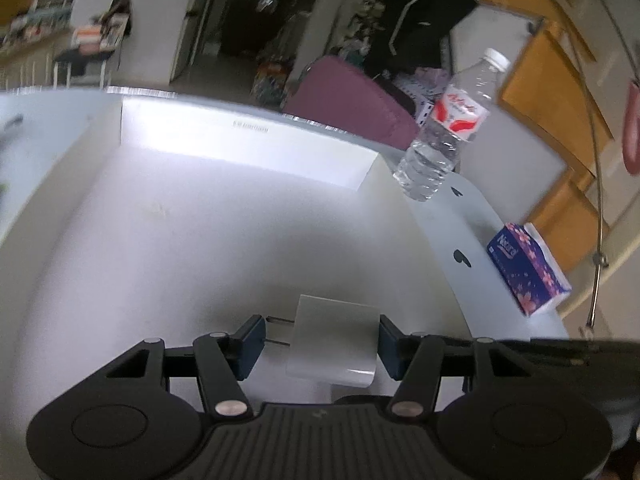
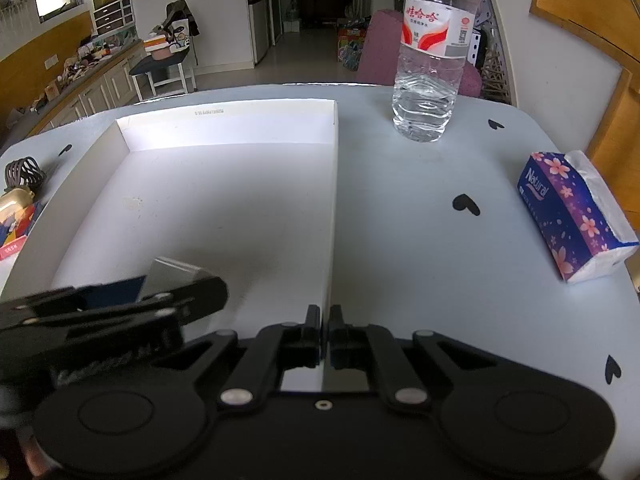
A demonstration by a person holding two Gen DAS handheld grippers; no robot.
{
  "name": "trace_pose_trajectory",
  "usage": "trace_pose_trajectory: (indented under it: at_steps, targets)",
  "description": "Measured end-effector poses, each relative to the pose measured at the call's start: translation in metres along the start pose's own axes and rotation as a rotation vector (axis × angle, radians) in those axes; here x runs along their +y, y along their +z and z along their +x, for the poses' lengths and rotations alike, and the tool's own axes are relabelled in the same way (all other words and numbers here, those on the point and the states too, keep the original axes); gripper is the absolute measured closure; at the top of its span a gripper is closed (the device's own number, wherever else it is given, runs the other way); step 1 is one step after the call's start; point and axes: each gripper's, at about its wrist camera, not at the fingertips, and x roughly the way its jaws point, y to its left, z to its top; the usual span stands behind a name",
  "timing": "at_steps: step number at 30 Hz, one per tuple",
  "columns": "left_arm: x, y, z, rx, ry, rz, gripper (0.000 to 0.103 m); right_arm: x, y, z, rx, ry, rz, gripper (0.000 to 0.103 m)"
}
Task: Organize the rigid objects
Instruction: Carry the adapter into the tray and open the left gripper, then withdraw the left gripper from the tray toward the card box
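Observation:
A white plug-in charger [image 1: 334,344] with two metal prongs pointing left sits between the pads of my left gripper [image 1: 320,340], which is shut on it. It hangs just above the floor of a shallow white cardboard box [image 1: 248,140], near the box's front. In the right wrist view the same left gripper [image 2: 160,292] comes in from the left with the charger [image 2: 180,270] over the box [image 2: 224,128]. My right gripper [image 2: 325,320] is shut on the thin right wall of the box at its near end.
A water bottle [image 2: 432,60] stands on the pale blue table [image 2: 400,240] right of the box's far corner. A purple tissue pack [image 2: 572,212] lies at the table's right edge. A dark hair claw [image 2: 24,174] and small boxes sit left of the box.

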Motion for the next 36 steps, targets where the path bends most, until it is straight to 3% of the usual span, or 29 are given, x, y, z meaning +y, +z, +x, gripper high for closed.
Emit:
trace_pose_trajectory:
  at_steps: [5,11,20,36]
  targets:
    - [0.001,0.005,0.006,0.012,-0.024,-0.066,0.043,0.001,0.000,0.000,-0.001,-0.004,-0.005,0.099]
    - [0.000,0.004,0.008,-0.005,-0.042,-0.073,0.037,0.002,-0.001,0.000,0.000,-0.002,-0.004,0.099]
    - [0.002,0.004,0.003,-0.002,-0.042,-0.068,0.037,0.002,-0.001,0.000,0.001,-0.002,-0.004,0.099]
    - [0.005,-0.011,-0.057,-0.085,0.017,0.095,0.036,0.002,-0.001,-0.001,0.000,-0.004,-0.007,0.099]
